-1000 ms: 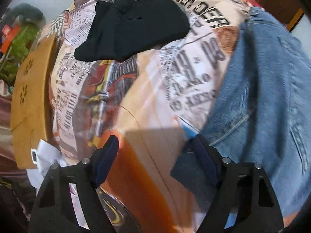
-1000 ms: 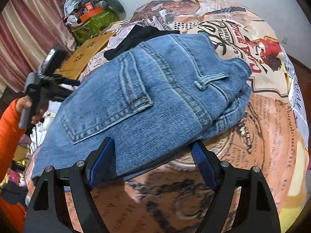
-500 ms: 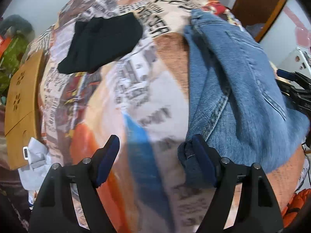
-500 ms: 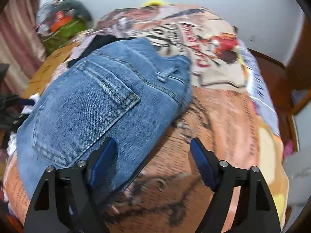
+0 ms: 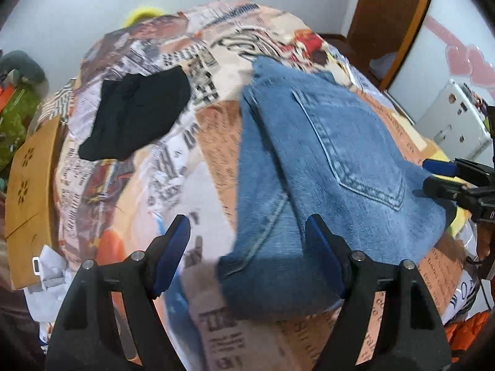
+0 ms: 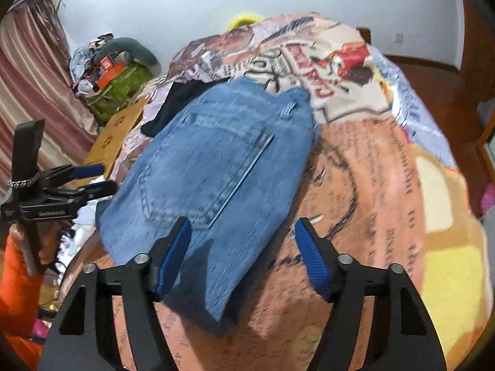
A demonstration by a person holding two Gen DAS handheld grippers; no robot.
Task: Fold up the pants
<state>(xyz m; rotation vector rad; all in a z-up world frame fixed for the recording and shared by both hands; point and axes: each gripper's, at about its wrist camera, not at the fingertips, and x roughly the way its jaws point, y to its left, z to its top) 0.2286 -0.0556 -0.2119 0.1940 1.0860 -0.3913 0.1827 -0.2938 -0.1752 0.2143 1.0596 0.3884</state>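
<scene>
Folded blue jeans (image 5: 324, 167) lie on the printed bedspread (image 5: 198, 167), back pocket up; they also show in the right wrist view (image 6: 210, 167). My left gripper (image 5: 247, 256) is open and empty, held above the near edge of the jeans. It shows at the left of the right wrist view (image 6: 89, 179). My right gripper (image 6: 241, 259) is open and empty, held above the near end of the jeans. It shows at the right edge of the left wrist view (image 5: 439, 176). Neither gripper touches the jeans.
A folded black garment (image 5: 136, 117) lies on the bed beyond the jeans, also in the right wrist view (image 6: 179, 102). A wooden board (image 5: 27, 167) flanks the bed's left side. A green bag with clutter (image 6: 117, 86) sits by the curtain. White cloth (image 5: 46, 266) lies at the bed's edge.
Both grippers have pulled back and up from the jeans, so more of the bed shows. The jeans lie folded and unheld.
</scene>
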